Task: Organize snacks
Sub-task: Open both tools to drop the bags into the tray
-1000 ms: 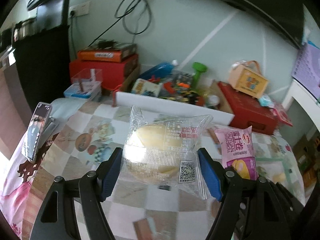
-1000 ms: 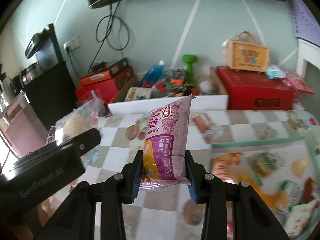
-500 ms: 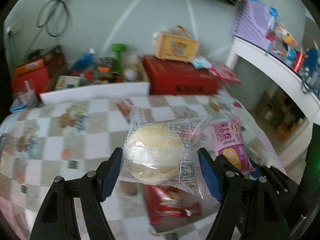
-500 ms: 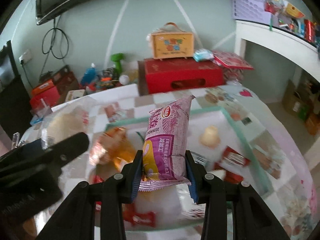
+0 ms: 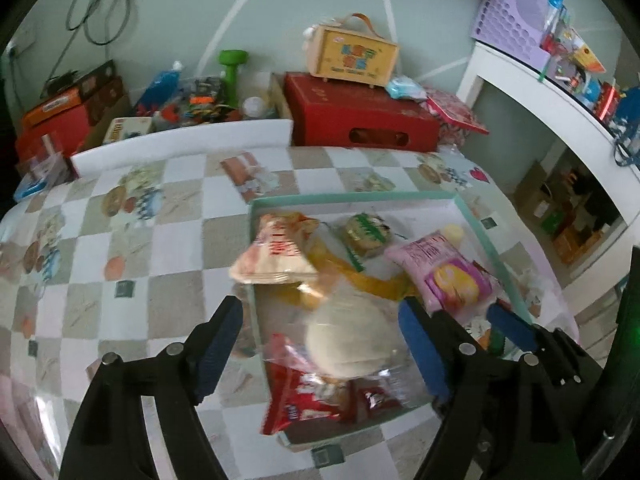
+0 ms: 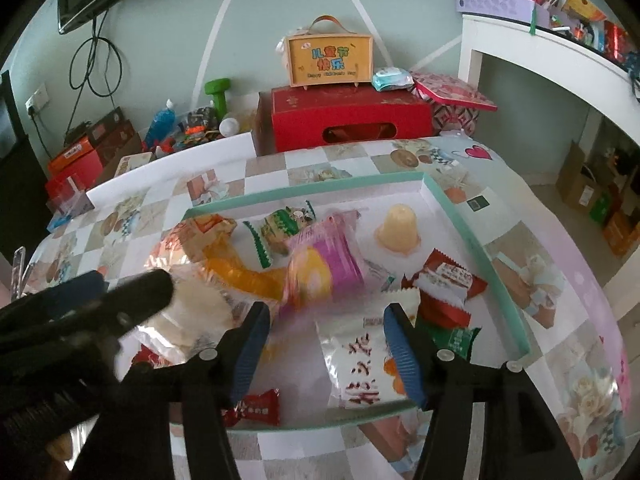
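Observation:
Over a teal-rimmed white tray [image 5: 360,197] [image 6: 304,192] of snacks, my left gripper [image 5: 320,348] is opening. The bun in a clear wrapper [image 5: 348,336] [image 6: 200,312] is blurred between its fingers, free of the pads, low over red packets. My right gripper [image 6: 328,352] is opening too. The pink snack pack [image 6: 320,268] [image 5: 444,276] is blurred just beyond its fingertips, free of them, over the tray's middle. The left gripper [image 6: 100,300] shows as a dark shape at the left of the right wrist view.
In the tray lie a jelly cup [image 6: 400,228], red packets [image 6: 444,280], a white pack with red characters [image 6: 360,364] and a green-edged pack [image 6: 284,224]. Behind the checked table stand a red box [image 6: 344,120] and a yellow case [image 6: 330,60]. A white shelf [image 6: 540,48] is at the right.
Both grippers swung right from the bare tablecloth to over the tray. Both then opened, and the bun and the pink pack left their pads and dropped toward the tray.

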The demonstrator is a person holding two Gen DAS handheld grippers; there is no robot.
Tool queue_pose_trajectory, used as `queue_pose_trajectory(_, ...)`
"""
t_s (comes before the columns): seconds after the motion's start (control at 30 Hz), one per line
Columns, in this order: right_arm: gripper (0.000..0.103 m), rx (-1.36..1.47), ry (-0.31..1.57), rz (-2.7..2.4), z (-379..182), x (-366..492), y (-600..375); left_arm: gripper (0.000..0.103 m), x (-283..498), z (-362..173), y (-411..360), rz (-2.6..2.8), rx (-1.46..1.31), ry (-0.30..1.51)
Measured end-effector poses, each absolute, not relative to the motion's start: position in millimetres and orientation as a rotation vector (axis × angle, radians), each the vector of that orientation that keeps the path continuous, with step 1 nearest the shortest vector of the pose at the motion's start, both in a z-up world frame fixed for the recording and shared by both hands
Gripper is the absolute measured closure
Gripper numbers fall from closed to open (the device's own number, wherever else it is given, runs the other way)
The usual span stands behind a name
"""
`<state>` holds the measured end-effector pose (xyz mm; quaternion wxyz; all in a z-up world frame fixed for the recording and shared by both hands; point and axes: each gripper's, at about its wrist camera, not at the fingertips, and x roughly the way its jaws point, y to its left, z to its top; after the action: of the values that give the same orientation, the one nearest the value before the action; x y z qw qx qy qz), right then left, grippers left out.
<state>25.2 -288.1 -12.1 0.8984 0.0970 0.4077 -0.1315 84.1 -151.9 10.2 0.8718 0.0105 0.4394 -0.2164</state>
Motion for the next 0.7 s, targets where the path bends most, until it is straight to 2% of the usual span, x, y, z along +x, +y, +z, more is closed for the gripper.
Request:
queue_pose_trajectory(0.03,0.038,0.197,0.845,-0.273,-12,22,-286,0.020,82,12,-145,-0.438,0.011,0.910)
queue_pose_trajectory(0.1,0.033,0.190,0.846,-0.271,-13,17,-281,0.008,78,13,-132,-0.412,-0.006,0.890)
queue_pose_trajectory(0.27,0.019,0.176,0.827,-0.250,-10,-1,-263,0.000,60,4,-90,-0.283,-0.023,0.856)
queue_pose_trajectory(0.37,0.013,0.170,0.814,-0.214,-10,-13,-249,0.000,51,-5,-70,-0.198,0.021,0.859)
queue_pose_trajectory(0.43,0.000,0.166,0.812,-0.195,-13,-18,-241,0.000,47,-11,-60,-0.157,0.055,0.874)
queue_pose_trajectory(0.7,0.000,0.129,0.815,-0.169,-17,-18,-223,0.000,25,-38,-31,-0.038,0.098,0.938)
